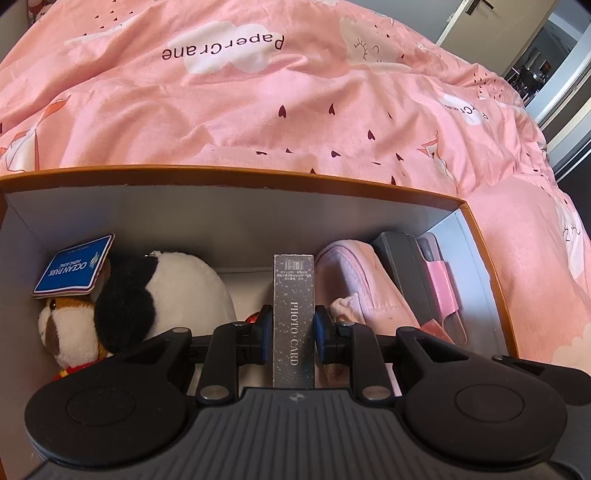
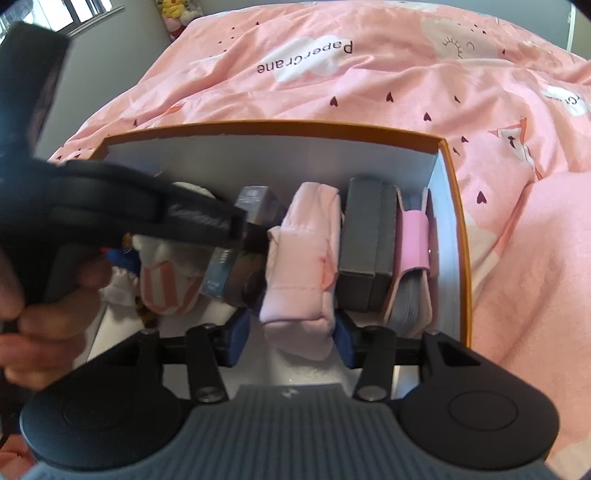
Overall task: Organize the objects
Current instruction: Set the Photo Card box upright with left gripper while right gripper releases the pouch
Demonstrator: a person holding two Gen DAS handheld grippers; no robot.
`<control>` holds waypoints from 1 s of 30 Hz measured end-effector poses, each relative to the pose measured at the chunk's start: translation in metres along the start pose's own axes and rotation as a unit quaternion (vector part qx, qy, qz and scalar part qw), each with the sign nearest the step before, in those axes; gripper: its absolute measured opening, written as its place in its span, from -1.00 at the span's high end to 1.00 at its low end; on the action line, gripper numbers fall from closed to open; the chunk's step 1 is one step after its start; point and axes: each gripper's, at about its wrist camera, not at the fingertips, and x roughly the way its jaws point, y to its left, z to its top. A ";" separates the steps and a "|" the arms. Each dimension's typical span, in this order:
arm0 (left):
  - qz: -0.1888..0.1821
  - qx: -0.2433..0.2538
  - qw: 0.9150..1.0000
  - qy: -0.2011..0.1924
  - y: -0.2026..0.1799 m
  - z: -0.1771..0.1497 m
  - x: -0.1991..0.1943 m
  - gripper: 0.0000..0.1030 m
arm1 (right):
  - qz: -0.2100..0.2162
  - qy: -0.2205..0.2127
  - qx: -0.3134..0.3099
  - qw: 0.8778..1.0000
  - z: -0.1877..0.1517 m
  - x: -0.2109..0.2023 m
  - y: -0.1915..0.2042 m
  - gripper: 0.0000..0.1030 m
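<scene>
the left tool (image 1: pixel 293 328) is clenched on a tall grey sparkly "photo card" box (image 1: pixel 293 310), upright in the orange-rimmed cardboard box (image 1: pixel 258 177) on the bed. the right tool (image 2: pixel 291 336) straddles a folded pale pink cloth (image 2: pixel 303 266); whether it pinches is unclear. lowering the card box could wedge it against the cloth or tip it onto the panda plush toy (image 1: pixel 162 291).

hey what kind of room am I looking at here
Most likely a bedroom, maybe a child's. A pink duvet printed with hearts and clouds fills both views, soft toys sit in the far corner by the window, and the open box on the bed holds a plush panda.
</scene>
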 end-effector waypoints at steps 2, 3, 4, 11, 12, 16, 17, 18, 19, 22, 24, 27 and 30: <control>-0.004 0.003 1.000 0.006 -0.002 0.001 0.000 0.49 | 0.000 0.001 -0.003 1.000 -0.001 -0.003 0.001 0.00; -0.008 0.000 1.000 0.009 -0.002 0.001 0.001 0.49 | 0.002 0.002 -0.003 1.000 -0.002 -0.005 0.001 0.00; -0.011 -0.006 1.000 0.010 -0.002 0.001 0.002 0.48 | 0.004 0.002 -0.004 1.000 -0.003 -0.007 0.001 0.01; -0.051 -0.050 0.997 0.010 0.010 0.005 -0.007 0.41 | -0.007 -0.007 -0.007 1.000 -0.010 -0.011 0.000 0.24; -0.055 -0.049 0.997 0.010 0.011 0.006 -0.010 0.30 | -0.007 -0.010 -0.005 1.000 -0.010 -0.010 0.000 0.26; -0.071 -0.035 0.997 0.016 0.008 0.006 -0.019 0.24 | -0.007 -0.019 0.000 1.000 -0.007 -0.004 0.001 0.29; -0.066 -0.027 0.997 0.013 0.006 0.005 -0.021 0.24 | -0.005 -0.019 0.002 1.000 -0.006 -0.004 0.000 0.29; -0.060 -0.017 0.998 0.012 0.004 0.004 -0.024 0.24 | -0.003 -0.019 0.003 1.000 -0.005 -0.003 0.001 0.30; -0.053 -0.006 0.998 0.012 0.002 0.003 -0.025 0.24 | -0.002 -0.018 0.003 1.000 -0.004 -0.002 0.001 0.30; -0.039 0.030 0.998 0.024 -0.004 -0.003 -0.029 0.24 | -0.007 -0.016 -0.003 1.000 -0.005 -0.003 0.004 0.28; -0.035 0.051 0.997 0.035 -0.007 -0.009 -0.030 0.24 | -0.013 -0.018 -0.011 1.000 -0.006 -0.006 0.005 0.25; -0.030 0.074 0.996 0.046 -0.008 -0.020 -0.027 0.39 | -0.021 -0.020 -0.020 0.999 -0.009 -0.008 0.006 0.22; -0.032 0.086 0.994 0.054 -0.009 -0.026 -0.023 0.42 | -0.027 -0.016 -0.030 0.999 -0.012 -0.009 0.007 0.16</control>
